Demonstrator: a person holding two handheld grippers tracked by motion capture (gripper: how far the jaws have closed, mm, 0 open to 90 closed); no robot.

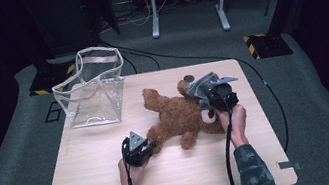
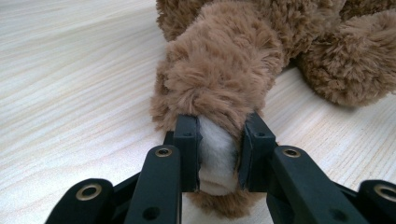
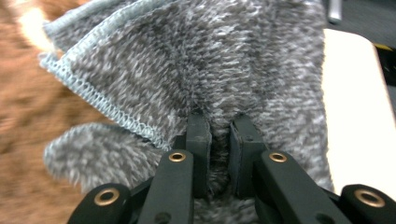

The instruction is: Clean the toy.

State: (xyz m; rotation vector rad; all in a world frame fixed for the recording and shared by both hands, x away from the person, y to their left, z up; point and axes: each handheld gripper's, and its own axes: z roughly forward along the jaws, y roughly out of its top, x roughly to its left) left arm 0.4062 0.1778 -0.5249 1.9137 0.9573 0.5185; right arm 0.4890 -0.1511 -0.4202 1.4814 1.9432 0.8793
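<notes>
1. The left gripper has its fingers clamped on a paw of the brown teddy bear; in the left gripper view the white sole of the paw is squeezed between the two black pads, with brown fur bulging above them.
2. The right gripper has its fingers pinched almost together on a fold of grey knit cloth, whose pale blue stitched edge runs across the upper left of the right gripper view.
3. In the high view the left gripper sits at the bear's lower left limb, low over the surface, with the person's left hand behind it.
4. The right gripper is at the bear's head end, and the grey cloth rises above it beside the head.
5. The teddy bear lies flat near the middle of the wooden surface, limbs spread.
6. A clear plastic bag with pale handles stands upright at the surface's far left corner, apart from the bear.
7. Beyond the surface lie grey carpet and black cables.
</notes>
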